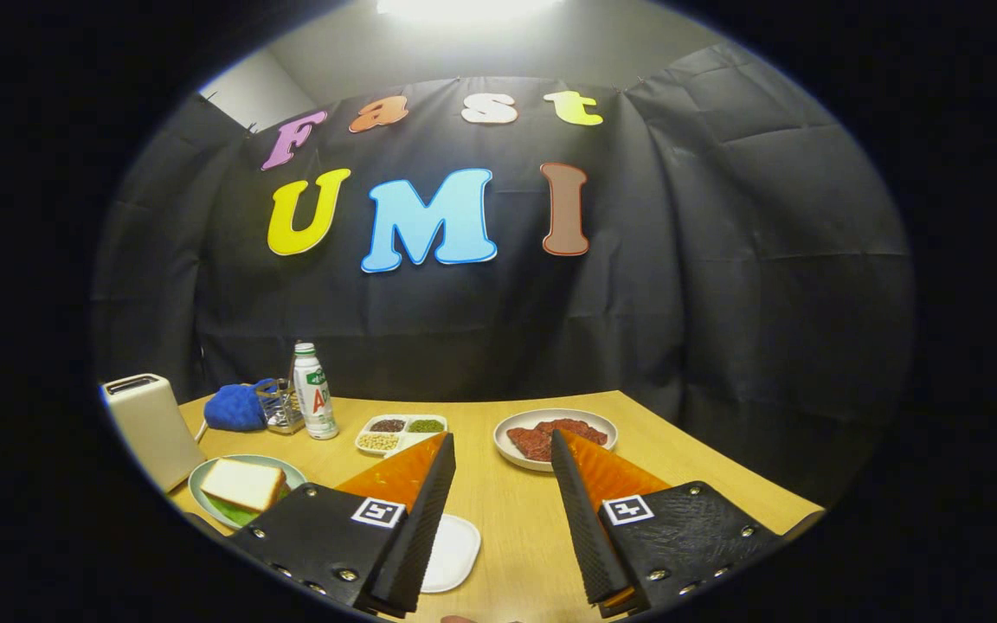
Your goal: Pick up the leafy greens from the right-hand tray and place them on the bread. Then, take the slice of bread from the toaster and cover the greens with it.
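A slice of bread [243, 483] is seen on a green plate [215, 502] beside the toaster [149, 427], left of the gripper [501, 450], whose fingers are spread apart and hold nothing; greens cannot be made out.

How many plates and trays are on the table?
4. A green plate with bread beside the toaster; a divided tray near the bottle; a meat plate beyond the open gripper; a white tray by its fingers. Others may be hidden.

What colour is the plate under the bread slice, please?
Pale green plate, seen in the gripper view.
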